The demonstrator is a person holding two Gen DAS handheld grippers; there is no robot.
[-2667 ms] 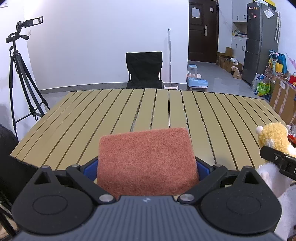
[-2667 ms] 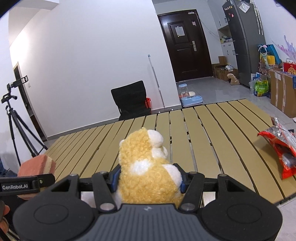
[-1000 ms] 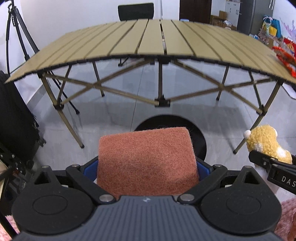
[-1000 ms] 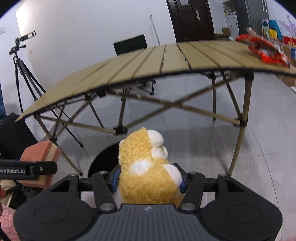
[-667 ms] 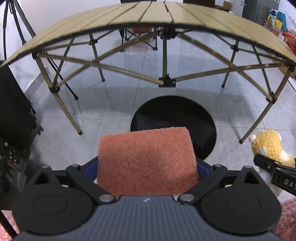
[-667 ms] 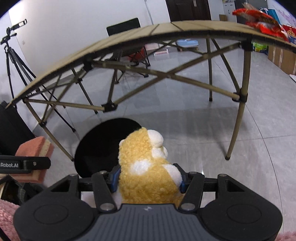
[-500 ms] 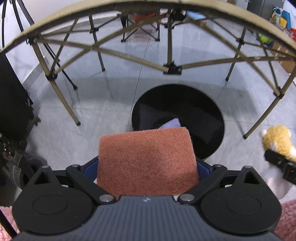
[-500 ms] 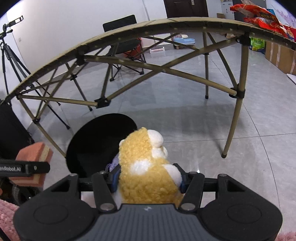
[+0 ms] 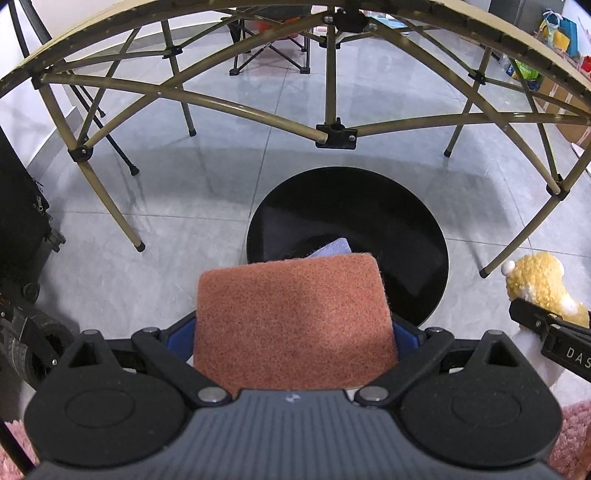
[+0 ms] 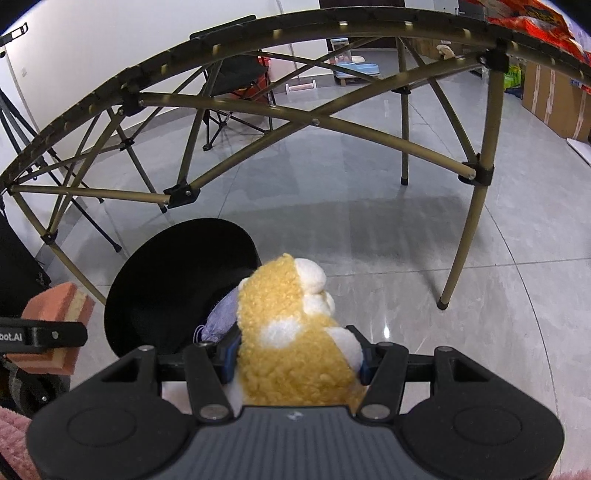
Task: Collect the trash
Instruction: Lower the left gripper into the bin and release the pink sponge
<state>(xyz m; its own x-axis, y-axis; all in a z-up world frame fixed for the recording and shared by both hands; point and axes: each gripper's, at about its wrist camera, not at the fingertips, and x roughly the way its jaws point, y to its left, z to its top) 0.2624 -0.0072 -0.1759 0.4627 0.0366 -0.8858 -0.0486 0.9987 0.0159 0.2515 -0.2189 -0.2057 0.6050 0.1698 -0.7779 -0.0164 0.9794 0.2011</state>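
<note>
Rough fibrous sponge [image 9: 293, 317], fluffy plush toy [image 10: 295, 343], glossy tiled floor [image 9: 207, 177], matt black bin [image 9: 369, 214].

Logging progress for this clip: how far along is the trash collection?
Done: a purple item already lies in the black bin. In hand: left gripper grips the sponge, right gripper the plush toy, neither dropped. Left: a red wrapper on the table.

Both my tongs tilt steeply down, side by side. My left tongs [image 9: 295, 325] are clamped on a sponge [image 9: 293, 321]; my right tongs [image 10: 295, 360] are clamped on a plush toy [image 10: 291, 332].
</note>
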